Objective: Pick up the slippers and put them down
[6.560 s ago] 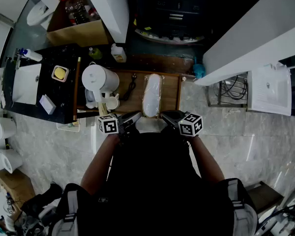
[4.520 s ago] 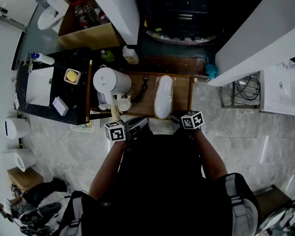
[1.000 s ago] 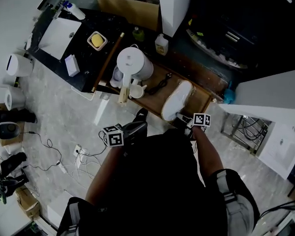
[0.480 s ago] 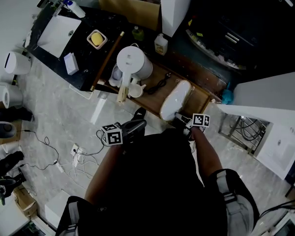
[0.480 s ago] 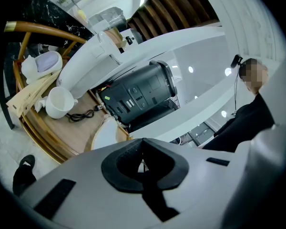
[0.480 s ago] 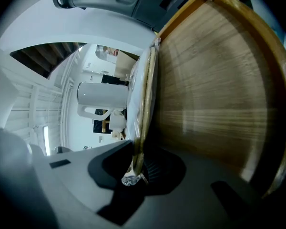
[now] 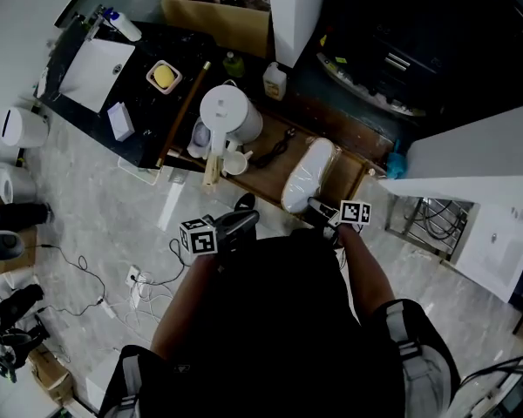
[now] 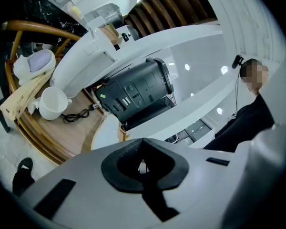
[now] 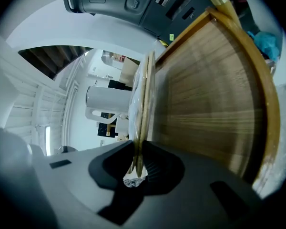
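A pair of white slippers [image 7: 307, 174] wrapped in clear plastic lies on a wooden tray [image 7: 350, 178]. My right gripper [image 7: 319, 207] is at their near end. In the right gripper view the slippers [image 9: 144, 94] run edge-on into my right gripper [image 9: 137, 168], whose jaws have just been closing and now pinch the thin end and its crumpled plastic. My left gripper [image 7: 244, 221] hovers left of the tray's near edge, apart from the slippers. In the left gripper view my left gripper [image 8: 142, 168] has its pads together and nothing between them, and the slippers [image 8: 107, 132] lie beyond it.
A white kettle [image 7: 229, 116], a white cup [image 7: 235, 162] and a black cable [image 7: 279, 144] share the tray's left part. A black counter [image 7: 139, 94] with a sink is further left. White shelves [image 7: 471, 159] stand right, and cables [image 7: 144, 277] lie on the marble floor.
Over the last second the view has drifted slightly and both grippers have kept their places. Several seconds ago the right gripper was at the tray's near edge; now it grips the slippers' end.
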The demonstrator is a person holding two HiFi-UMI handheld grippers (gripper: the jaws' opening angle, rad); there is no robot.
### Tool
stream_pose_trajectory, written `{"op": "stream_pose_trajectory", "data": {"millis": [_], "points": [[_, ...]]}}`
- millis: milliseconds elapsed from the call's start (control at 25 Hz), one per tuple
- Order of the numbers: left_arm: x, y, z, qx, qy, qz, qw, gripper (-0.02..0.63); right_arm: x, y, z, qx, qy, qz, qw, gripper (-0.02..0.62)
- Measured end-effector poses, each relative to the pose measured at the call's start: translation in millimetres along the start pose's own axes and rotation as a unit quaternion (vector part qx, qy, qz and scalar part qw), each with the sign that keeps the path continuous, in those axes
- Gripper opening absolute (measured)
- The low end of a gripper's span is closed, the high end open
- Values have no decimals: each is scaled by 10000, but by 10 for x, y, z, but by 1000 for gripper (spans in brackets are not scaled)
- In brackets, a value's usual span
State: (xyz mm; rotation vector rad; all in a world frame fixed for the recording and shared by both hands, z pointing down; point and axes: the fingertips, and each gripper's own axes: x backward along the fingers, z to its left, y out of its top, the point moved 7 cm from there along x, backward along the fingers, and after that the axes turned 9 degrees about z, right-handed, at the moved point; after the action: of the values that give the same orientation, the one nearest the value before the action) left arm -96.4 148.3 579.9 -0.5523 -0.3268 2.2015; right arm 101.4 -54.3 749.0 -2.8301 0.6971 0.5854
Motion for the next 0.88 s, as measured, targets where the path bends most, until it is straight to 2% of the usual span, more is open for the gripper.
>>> {"op": "stream_pose_trajectory", "data": {"millis": [880], "points": [[-158, 341, 10, -309, -484, 598, 9966, 12, 180, -13, 654, 330, 539, -850, 9944, 66]]}}
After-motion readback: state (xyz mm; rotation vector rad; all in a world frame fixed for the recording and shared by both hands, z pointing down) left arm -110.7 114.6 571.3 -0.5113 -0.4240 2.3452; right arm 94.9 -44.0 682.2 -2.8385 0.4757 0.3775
